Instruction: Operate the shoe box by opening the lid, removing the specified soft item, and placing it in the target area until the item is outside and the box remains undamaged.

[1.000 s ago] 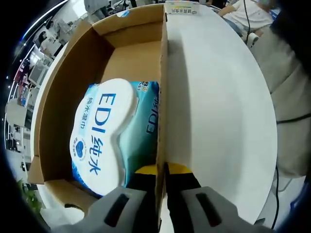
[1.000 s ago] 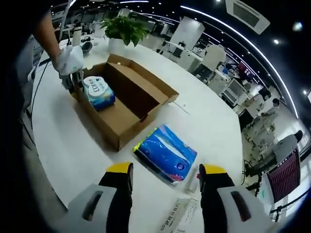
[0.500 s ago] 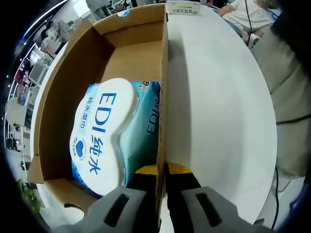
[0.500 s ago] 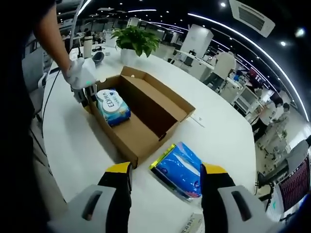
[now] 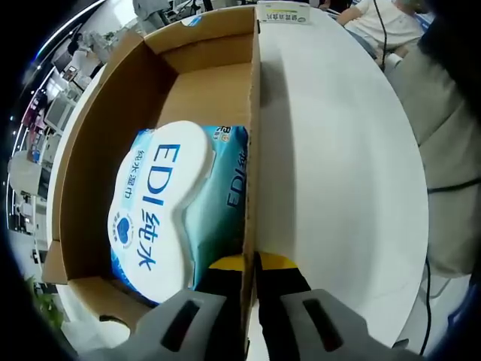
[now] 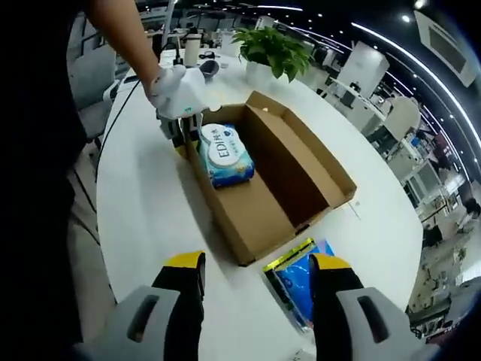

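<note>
An open brown shoe box [image 5: 203,90] lies on the white table [image 5: 338,180]. Inside it, at the near end, rests a soft pack of wet wipes [image 5: 169,203], blue and white with "EDI" printed on it. My left gripper [image 5: 250,263] is shut on the box's right side wall [image 5: 252,150], one jaw inside and one outside. In the right gripper view the box [image 6: 293,173] sits at mid-table with the wipes pack [image 6: 225,154] in its far end, where a gloved hand [image 6: 176,94] holds the left gripper [image 6: 180,131]. My right gripper [image 6: 258,267] hangs open above the table, short of the box.
A blue plastic pack [image 6: 301,282] lies on the table just beyond the box's near corner, between my right jaws. A potted plant [image 6: 278,53] and a cup [image 6: 192,49] stand at the table's far end. A paper label [image 5: 282,13] lies past the box.
The right gripper view has swung over the table, so the box now sits nearer and more central, with the blue pack low between the jaws. The left gripper has kept its hold.
</note>
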Available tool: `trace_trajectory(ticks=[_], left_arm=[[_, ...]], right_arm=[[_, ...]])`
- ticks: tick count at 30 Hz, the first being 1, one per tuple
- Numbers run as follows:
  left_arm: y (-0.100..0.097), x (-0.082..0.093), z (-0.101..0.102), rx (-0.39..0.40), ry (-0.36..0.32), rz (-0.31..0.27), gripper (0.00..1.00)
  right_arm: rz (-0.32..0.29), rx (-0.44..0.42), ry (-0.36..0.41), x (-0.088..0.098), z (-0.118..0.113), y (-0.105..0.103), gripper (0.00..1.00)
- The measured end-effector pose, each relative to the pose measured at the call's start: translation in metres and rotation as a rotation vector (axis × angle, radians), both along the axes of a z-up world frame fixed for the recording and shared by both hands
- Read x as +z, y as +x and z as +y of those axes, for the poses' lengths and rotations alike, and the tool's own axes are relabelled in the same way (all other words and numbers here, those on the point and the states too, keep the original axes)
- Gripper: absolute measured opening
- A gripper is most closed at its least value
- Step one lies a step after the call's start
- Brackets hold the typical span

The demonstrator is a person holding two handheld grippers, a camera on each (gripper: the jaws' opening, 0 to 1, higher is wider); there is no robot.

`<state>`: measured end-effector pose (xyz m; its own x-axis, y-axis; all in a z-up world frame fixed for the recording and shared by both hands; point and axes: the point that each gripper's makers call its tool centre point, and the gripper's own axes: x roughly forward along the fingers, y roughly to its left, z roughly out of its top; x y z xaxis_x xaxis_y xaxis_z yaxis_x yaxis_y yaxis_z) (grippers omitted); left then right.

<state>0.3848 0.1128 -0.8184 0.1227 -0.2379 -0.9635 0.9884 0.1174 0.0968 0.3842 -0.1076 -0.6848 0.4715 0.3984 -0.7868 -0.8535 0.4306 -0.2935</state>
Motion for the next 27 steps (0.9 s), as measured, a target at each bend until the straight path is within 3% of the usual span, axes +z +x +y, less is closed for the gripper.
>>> trace_trajectory(ticks=[4, 7, 8, 10, 15, 20, 27], left_arm=[[0.000, 0.000, 0.000, -0.001, 0.000, -0.001, 0.01], [0.000, 0.000, 0.000, -0.009, 0.000, -0.005, 0.01], [0.000, 0.000, 0.000, -0.008, 0.000, -0.005, 0.01], [0.000, 0.000, 0.000, -0.006, 0.000, -0.005, 0.01], [0.000, 0.000, 0.000, -0.007, 0.000, -0.006, 0.01], [0.000, 0.000, -0.001, -0.008, 0.000, -0.005, 0.01], [0.000, 0.000, -0.001, -0.007, 0.000, -0.004, 0.01]], right_arm=[[0.011, 0.040, -0.014, -0.003, 0.010, -0.002, 0.55], [0.007, 0.111, -0.096, -0.008, 0.012, -0.002, 0.55], [-0.002, 0.145, -0.162, -0.012, 0.009, -0.001, 0.55], [0.003, 0.171, -0.172, -0.015, 0.012, -0.001, 0.55], [0.024, 0.193, -0.131, -0.012, 0.026, 0.003, 0.55], [0.089, 0.170, 0.022, -0.003, 0.050, 0.009, 0.54], [0.096, 0.175, 0.029, 0.001, 0.059, 0.026, 0.52]])
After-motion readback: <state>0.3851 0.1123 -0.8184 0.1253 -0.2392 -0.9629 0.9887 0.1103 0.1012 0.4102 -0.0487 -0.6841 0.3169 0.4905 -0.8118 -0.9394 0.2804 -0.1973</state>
